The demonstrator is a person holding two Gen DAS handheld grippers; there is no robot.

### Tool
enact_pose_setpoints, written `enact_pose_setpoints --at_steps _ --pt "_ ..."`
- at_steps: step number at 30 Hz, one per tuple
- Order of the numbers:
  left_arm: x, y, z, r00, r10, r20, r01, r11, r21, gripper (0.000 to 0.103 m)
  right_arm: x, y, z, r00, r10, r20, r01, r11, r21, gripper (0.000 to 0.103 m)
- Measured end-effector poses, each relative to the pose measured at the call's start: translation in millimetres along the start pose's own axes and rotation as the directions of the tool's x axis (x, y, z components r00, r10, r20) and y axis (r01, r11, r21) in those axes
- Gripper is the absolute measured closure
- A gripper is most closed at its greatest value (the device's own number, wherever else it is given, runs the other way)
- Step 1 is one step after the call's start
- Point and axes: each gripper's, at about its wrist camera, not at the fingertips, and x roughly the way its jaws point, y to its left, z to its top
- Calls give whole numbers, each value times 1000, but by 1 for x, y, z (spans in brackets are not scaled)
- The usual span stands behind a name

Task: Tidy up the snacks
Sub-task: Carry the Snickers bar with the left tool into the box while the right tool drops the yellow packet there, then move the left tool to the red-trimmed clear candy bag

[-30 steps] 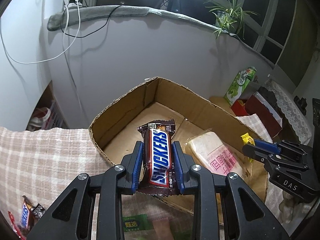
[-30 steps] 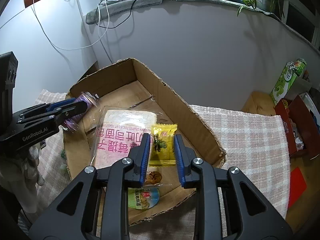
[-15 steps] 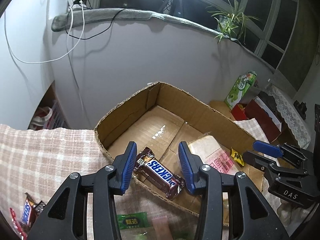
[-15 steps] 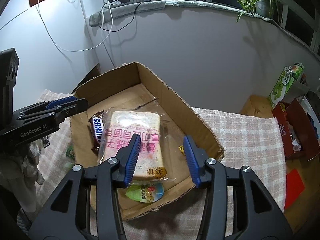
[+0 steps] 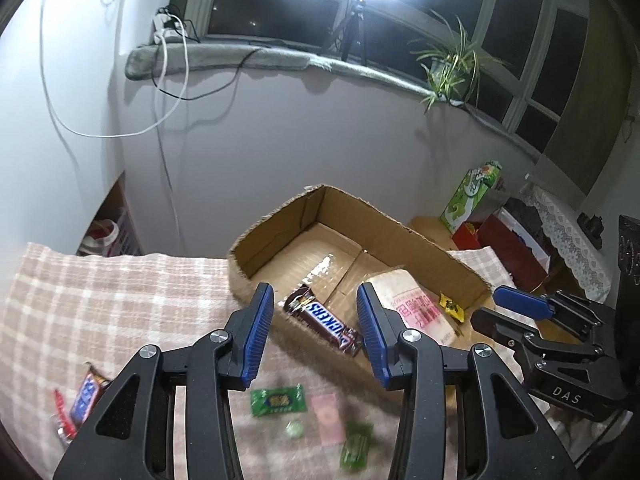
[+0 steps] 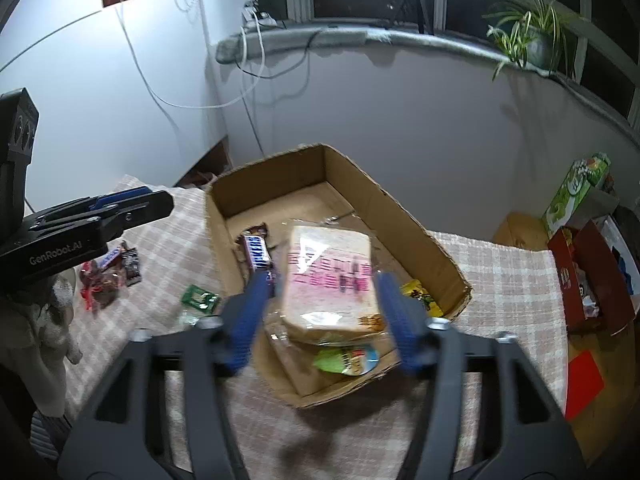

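- Checked cloth covers the surface (image 5: 120, 292), with an open cardboard box (image 5: 404, 236) sitting on it below a dark window and a glaring lamp.
- Inside the box lie a Snickers bar (image 5: 324, 322), a wrapped loaf of bread (image 6: 328, 280), a small yellow packet (image 5: 451, 307) and a green-and-blue round packet (image 6: 348, 360) near the front wall.
- Loose snacks wait outside on the cloth: a green sachet (image 5: 278, 400), a pink sachet (image 5: 330, 420), another green one (image 5: 354, 446), and a second chocolate bar (image 5: 86, 394) over at the left edge.
- Left tool (image 5: 316, 334) stands partly apart and grips nothing; the Snickers bar shows in the gap but lies in the box below.
- Right tool (image 6: 320, 322) is spreading its jaws, wide and blurred, with nothing pinched; the loaf only shows between them.
- Risk, as I judge it: the flat sachets are thin and slippery, so a pinch may skid off or catch the cloth and drag neighbours along.
- The bar by the surface's left edge could be nudged off.
- Both tools hover near each other over one box; reaching for the same pile could make them clash.
- Dropping more onto the loaf may squash it.
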Motion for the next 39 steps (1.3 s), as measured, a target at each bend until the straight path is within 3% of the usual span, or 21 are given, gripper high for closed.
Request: enact_pose_setpoints --at_steps 13,24,32,35,39 --pt "-84 54 -36 996 34 80 -30 998 -60 61 -19 50 -13 999 48 8 -48 997 -65 29" --pt "-138 129 -78 986 138 94 -119 976 -184 61 -11 83 -24 995 102 -21 -103 989 -103 29" --pt "-129 148 -105 986 160 39 -149 969 -196 61 5 110 -40 989 128 -74 -137 980 -142 30" --pt "-121 153 -108 988 156 23 -149 971 -188 61 15 118 -49 985 135 -111 -151 977 -151 42" --pt "-110 159 -112 987 158 -6 -157 972 -173 61 32 124 -58 978 136 -161 -162 974 -159 48"
